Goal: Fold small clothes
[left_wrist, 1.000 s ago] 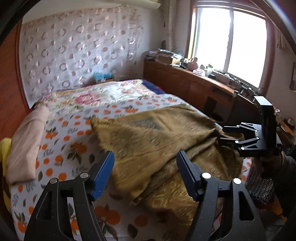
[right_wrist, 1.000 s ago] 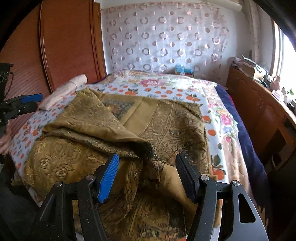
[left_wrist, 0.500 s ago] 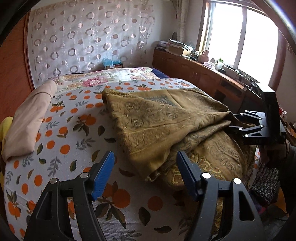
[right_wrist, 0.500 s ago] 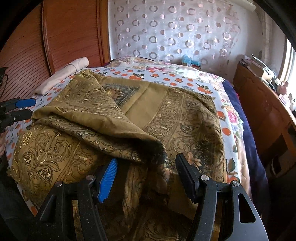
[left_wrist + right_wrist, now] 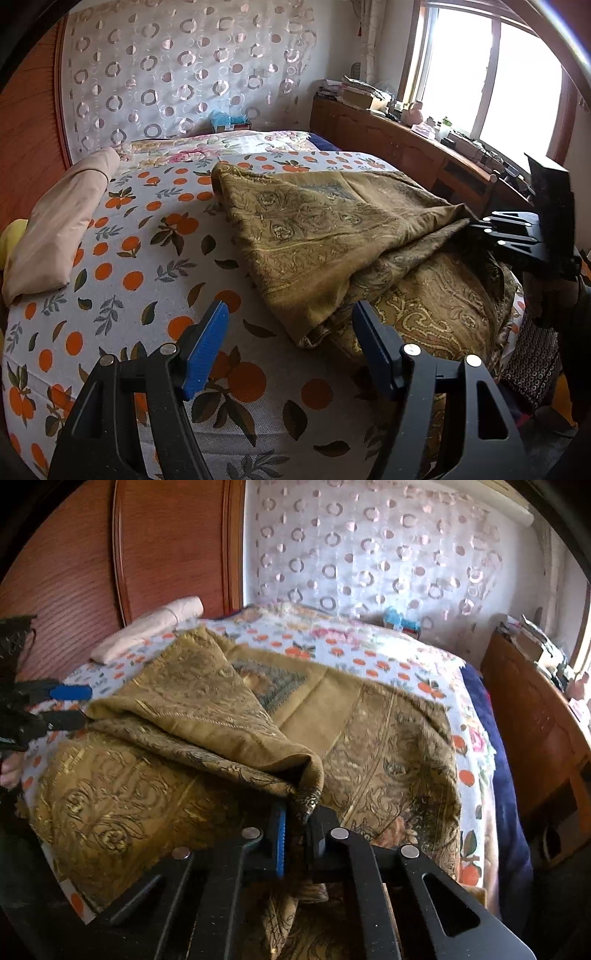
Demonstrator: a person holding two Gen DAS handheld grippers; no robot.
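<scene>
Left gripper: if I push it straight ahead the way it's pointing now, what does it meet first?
Probably the near folded edge of the gold cloth, just ahead of the open left gripper. Depth is unclear; the orange-print bedsheet might come first.

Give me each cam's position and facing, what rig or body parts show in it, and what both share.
Left wrist: sits behind the left gripper, jaws open over bare bedsheet, facing across the bed toward the window; the right gripper shows at the right edge.
Right wrist: sits behind the right gripper, shut on a fold of the gold cloth, its jaws having just been closing, facing the headboard; left gripper and a hand at the left edge.
Shared: gold cloth, bedsheet, circle-patterned curtain, beige pillow.
</scene>
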